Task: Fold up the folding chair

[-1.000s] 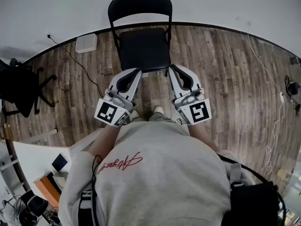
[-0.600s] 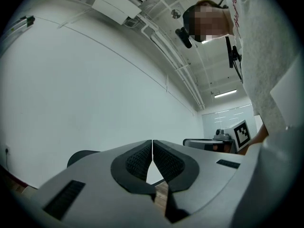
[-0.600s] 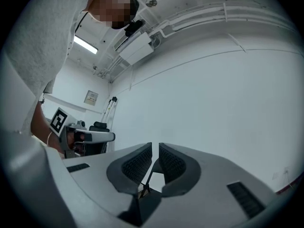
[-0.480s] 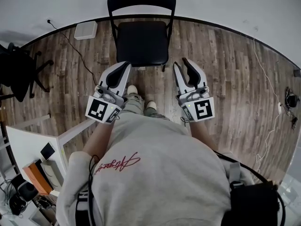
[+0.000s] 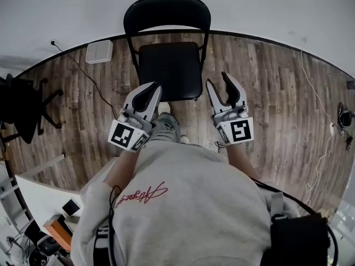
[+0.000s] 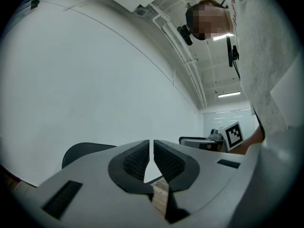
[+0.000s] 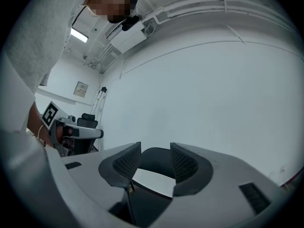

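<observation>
folding chair sitting unfolded on wood floor — left gripper hovering near seat front, jaws together, empty; right gripper jaws opening, gripping nothing.

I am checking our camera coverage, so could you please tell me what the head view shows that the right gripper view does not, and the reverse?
Only the head view shows the white box on the floor and the black cable running past it. Only the right gripper view shows the ceiling light and the framed picture on the far wall. Both show the black folding chair, unfolded, the shut left gripper, and the right gripper, its jaws opening with nothing between them.
</observation>
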Tool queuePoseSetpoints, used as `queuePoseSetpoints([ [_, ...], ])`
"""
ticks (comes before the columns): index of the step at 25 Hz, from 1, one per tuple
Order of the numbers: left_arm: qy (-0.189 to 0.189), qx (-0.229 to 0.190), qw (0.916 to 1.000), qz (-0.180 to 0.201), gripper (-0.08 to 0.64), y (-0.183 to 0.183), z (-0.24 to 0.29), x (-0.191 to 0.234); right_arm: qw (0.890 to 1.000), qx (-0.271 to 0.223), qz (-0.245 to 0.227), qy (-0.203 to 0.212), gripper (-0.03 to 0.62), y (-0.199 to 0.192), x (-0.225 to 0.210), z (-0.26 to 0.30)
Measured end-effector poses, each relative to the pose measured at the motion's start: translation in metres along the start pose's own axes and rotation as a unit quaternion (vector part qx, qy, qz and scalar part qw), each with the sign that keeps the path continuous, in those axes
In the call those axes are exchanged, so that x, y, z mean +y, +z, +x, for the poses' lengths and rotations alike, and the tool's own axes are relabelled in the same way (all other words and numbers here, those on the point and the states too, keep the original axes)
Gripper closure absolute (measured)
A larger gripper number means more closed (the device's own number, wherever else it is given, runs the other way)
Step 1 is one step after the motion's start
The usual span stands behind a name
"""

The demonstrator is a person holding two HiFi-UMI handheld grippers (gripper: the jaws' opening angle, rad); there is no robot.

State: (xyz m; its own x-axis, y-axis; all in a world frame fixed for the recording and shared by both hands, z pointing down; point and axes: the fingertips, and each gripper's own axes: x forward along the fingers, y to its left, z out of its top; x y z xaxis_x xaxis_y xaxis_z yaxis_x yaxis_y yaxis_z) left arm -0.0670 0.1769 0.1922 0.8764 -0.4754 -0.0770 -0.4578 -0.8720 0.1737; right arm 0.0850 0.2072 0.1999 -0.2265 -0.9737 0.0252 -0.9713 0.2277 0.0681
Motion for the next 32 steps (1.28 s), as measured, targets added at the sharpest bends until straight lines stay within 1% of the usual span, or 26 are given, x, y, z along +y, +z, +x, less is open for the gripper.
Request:
queuePoseSetpoints([
  [3, -0.016, 0.015, 0.9996, -0.016, 0.541, -0.006, 0.028, 0.034, 1.000, 0.024, 0.001, -0.019, 0.403, -0.017, -0.024, 0.047],
  [5, -0.031, 0.036, 0.9980, -0.042, 0.538, -0.016, 0.043, 0.053, 0.998, 0.041, 0.006, -0.039, 0.391, -0.032, -0.042, 0.078],
  [6, -0.039, 0.050, 0.9964, -0.056, 0.507, -0.024, 0.050, 0.061, 0.998, 0.051, 0.005, -0.048, 0.382, -0.041, -0.050, 0.093],
  [8, -0.061, 0.086, 0.9915, -0.076, 0.351, -0.046, 0.060, 0.071, 0.995, 0.075, -0.010, -0.058, 0.376, -0.060, -0.065, 0.120],
  [9, -0.072, 0.105, 0.9880, -0.087, 0.320, -0.060, 0.063, 0.075, 0.994, 0.090, -0.018, -0.060, 0.374, -0.070, -0.072, 0.132],
  [10, -0.076, 0.124, 0.9835, -0.108, 0.293, -0.075, 0.066, 0.079, 0.993, 0.104, -0.020, -0.061, 0.374, -0.081, -0.079, 0.141],
  [11, -0.070, 0.139, 0.9780, -0.138, 0.274, -0.090, 0.066, 0.083, 0.991, 0.116, -0.016, -0.062, 0.374, -0.091, -0.085, 0.147],
  [13, -0.041, 0.161, 0.9643, -0.207, 0.252, -0.119, 0.062, 0.092, 0.989, 0.136, 0.001, -0.063, 0.374, -0.112, -0.096, 0.153],
  [15, -0.001, 0.181, 0.9483, -0.261, 0.242, -0.152, 0.053, 0.100, 0.985, 0.160, 0.007, -0.061, 0.371, -0.136, -0.107, 0.158],
  [16, 0.020, 0.194, 0.9381, -0.286, 0.239, -0.170, 0.047, 0.103, 0.983, 0.173, 0.006, -0.061, 0.370, -0.149, -0.113, 0.160],
  [17, 0.042, 0.206, 0.9251, -0.317, 0.238, -0.189, 0.041, 0.105, 0.981, 0.185, 0.005, -0.062, 0.367, -0.161, -0.119, 0.163],
  [18, 0.064, 0.215, 0.9090, -0.351, 0.236, -0.208, 0.034, 0.106, 0.979, 0.195, 0.004, -0.064, 0.365, -0.174, -0.125, 0.167],
  [20, 0.108, 0.222, 0.8715, -0.424, 0.226, -0.244, 0.022, 0.103, 0.975, 0.210, 0.001, -0.073, 0.364, -0.198, -0.142, 0.173],
  [22, 0.157, 0.218, 0.8295, -0.489, 0.212, -0.280, 0.011, 0.095, 0.971, 0.227, -0.001, -0.077, 0.362, -0.223, -0.158, 0.179],
  [23, 0.182, 0.215, 0.8087, -0.516, 0.206, -0.297, 0.004, 0.091, 0.969, 0.237, -0.001, -0.076, 0.360, -0.236, -0.164, 0.181],
  [24, 0.204, 0.213, 0.7906, -0.537, 0.202, -0.315, -0.002, 0.089, 0.967, 0.244, -0.001, -0.075, 0.359, -0.248, -0.168, 0.185],
  [27, 0.254, 0.210, 0.7481, -0.576, 0.195, -0.367, -0.016, 0.084, 0.964, 0.254, -0.006, -0.079, 0.357, -0.278, -0.185, 0.200],
  [29, 0.287, 0.201, 0.7167, -0.603, 0.192, -0.399, -0.029, 0.079, 0.963, 0.255, -0.006, -0.089, 0.356, -0.292, -0.197, 0.206],
  [30, 0.303, 0.199, 0.7024, -0.613, 0.187, -0.415, -0.036, 0.076, 0.963, 0.254, -0.005, -0.094, 0.354, -0.296, -0.202, 0.208],
  [31, 0.315, 0.199, 0.6904, -0.620, 0.182, -0.431, -0.042, 0.074, 0.963, 0.253, -0.005, -0.095, 0.353, -0.301, -0.205, 0.210],
  [32, 0.324, 0.199, 0.6808, -0.626, 0.175, -0.448, -0.047, 0.073, 0.963, 0.253, -0.007, -0.094, 0.353, -0.305, -0.208, 0.213],
])
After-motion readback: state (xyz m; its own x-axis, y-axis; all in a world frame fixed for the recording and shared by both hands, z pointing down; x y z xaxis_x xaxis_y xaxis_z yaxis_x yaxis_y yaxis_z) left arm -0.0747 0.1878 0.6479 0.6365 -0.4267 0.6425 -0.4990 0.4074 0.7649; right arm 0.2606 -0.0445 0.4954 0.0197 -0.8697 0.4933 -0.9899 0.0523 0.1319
